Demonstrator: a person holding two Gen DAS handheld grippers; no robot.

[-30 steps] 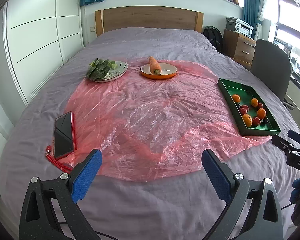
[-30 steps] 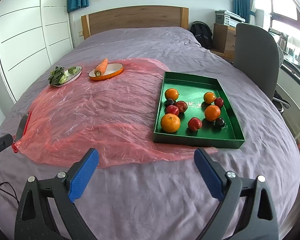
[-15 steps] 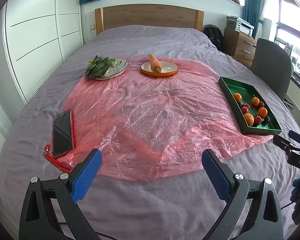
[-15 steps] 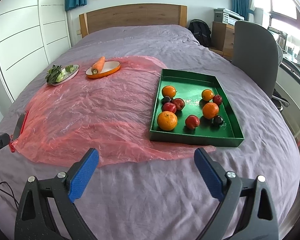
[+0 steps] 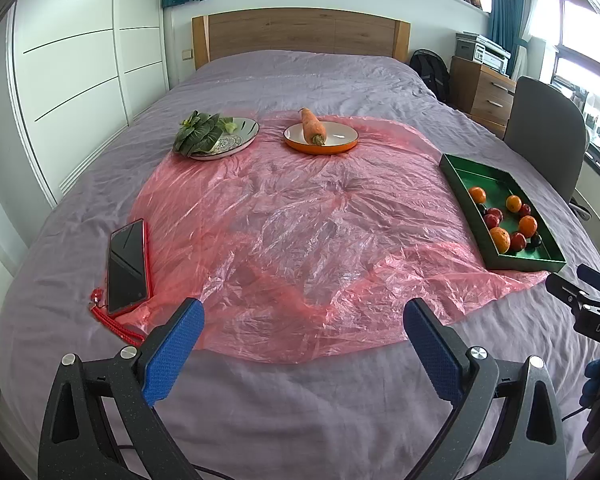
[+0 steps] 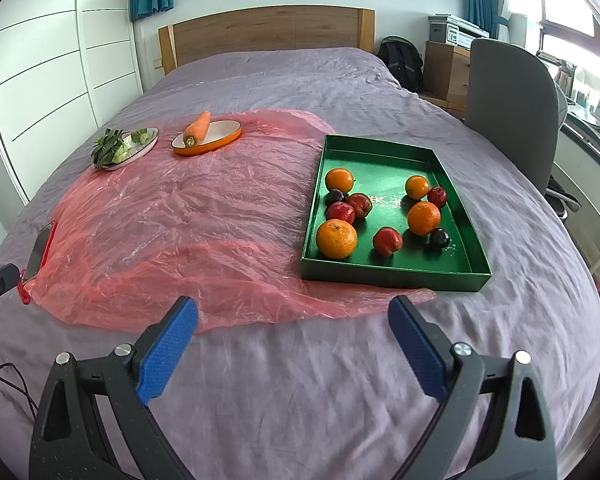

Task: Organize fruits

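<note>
Both the left gripper [image 5: 302, 318] and the right gripper [image 6: 292, 316] are held with jaws released and empty above the bed's [image 6: 340, 380] foot edge. The fruits [image 6: 380, 212] are kept together in the green tray [image 6: 392, 272] near the bed's right edge, probably so nothing rolls off.

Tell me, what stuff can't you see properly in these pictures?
- Right tool: left wrist view, cut off by the picture's edge.
- Dark fruits in the green tray: left wrist view, partly behind other fruit; kind unclear.
- Phone: right wrist view, only an edge-on sliver near the border.
- Pale marking on the tray floor: right wrist view, too small to read.
</note>
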